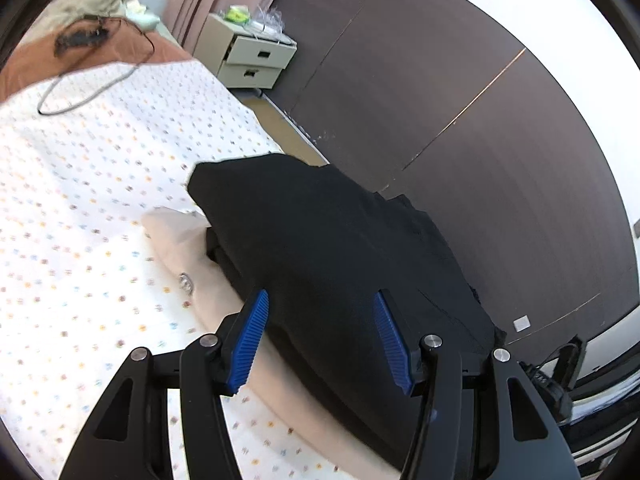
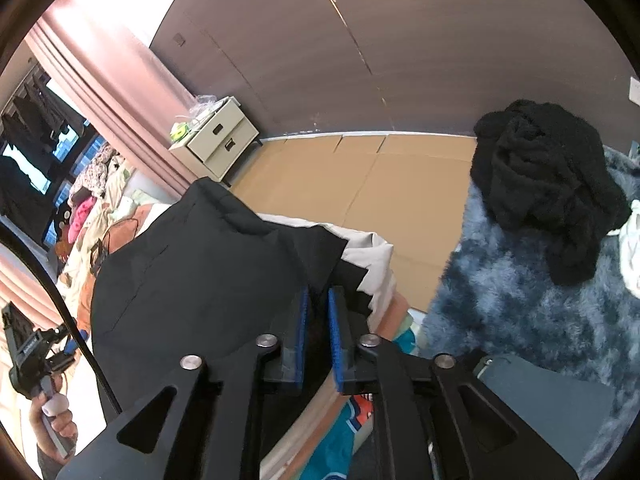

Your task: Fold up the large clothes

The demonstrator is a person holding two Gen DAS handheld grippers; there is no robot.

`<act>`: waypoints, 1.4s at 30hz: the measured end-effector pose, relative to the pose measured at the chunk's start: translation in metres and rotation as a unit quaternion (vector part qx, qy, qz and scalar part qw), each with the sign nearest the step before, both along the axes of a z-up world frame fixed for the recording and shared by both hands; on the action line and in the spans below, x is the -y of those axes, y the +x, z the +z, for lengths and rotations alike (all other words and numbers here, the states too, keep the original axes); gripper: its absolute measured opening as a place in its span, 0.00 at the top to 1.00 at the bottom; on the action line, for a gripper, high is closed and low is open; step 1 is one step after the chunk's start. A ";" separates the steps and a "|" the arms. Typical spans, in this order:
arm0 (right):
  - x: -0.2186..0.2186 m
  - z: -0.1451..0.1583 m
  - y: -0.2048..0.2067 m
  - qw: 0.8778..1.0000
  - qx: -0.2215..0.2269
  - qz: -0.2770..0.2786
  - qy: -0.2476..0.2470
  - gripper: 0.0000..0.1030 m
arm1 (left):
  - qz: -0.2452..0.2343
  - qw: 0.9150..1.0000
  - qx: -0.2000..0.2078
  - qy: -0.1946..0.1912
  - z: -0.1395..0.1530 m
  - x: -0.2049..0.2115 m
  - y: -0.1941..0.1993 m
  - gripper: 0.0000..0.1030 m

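A folded black garment (image 1: 320, 220) lies on top of a beige garment (image 1: 180, 232) on the dotted bed sheet (image 1: 80, 180). My left gripper (image 1: 320, 294) is open, its blue pads spread wide just above the near end of the black garment, with nothing pinched. In the right wrist view the same black garment (image 2: 192, 272) fills the left centre, and the beige garment (image 2: 372, 256) peeks out beyond it. My right gripper (image 2: 318, 290) is at the black garment's corner. Its pads stand a narrow gap apart and do not press the cloth.
A cream nightstand (image 1: 256, 60) stands by the pink curtain and the dark panelled wall. A black cable (image 1: 92, 92) lies on the bed's far part. A black fluffy garment (image 2: 540, 184) sits on a blue shaggy blanket (image 2: 520, 300). Cardboard (image 2: 360, 184) covers the floor. A hand (image 2: 56, 420) holds the left gripper.
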State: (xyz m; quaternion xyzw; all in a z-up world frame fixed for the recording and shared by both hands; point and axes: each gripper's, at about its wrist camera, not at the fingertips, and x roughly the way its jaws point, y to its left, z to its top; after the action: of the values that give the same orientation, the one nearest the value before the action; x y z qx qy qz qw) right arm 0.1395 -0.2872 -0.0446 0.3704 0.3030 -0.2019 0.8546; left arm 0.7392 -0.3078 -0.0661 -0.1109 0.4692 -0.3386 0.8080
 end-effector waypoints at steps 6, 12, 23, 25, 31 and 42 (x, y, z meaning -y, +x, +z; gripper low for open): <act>-0.034 0.032 -0.025 0.999 0.023 0.031 -0.023 0.14 | -0.014 0.999 0.027 0.016 0.032 -0.015 -0.039 0.21; -0.065 0.053 -0.053 0.997 0.033 0.061 -0.033 0.14 | -0.027 0.999 0.043 0.020 0.056 -0.037 -0.084 0.18; -0.117 0.065 -0.104 0.995 0.042 0.073 -0.050 0.13 | -0.026 0.994 0.101 0.018 0.097 -0.104 -0.162 0.17; -0.131 0.070 -0.116 0.994 0.048 0.077 -0.052 0.13 | -0.026 0.994 0.109 0.014 0.103 -0.119 -0.178 0.17; -0.170 0.085 -0.144 0.990 0.063 0.102 -0.069 0.13 | -0.015 0.991 0.136 0.001 0.121 -0.158 -0.226 0.17; -0.220 0.091 -0.206 0.982 0.081 0.128 -0.114 0.13 | 0.014 0.984 0.178 -0.006 0.135 -0.210 -0.315 0.16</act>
State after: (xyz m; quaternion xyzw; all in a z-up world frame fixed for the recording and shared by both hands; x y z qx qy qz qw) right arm -0.0663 -0.0677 0.0460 0.2441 0.2525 -0.0936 0.9316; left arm 0.4245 -0.0982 0.0692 -0.0602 0.3138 -0.3448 0.8826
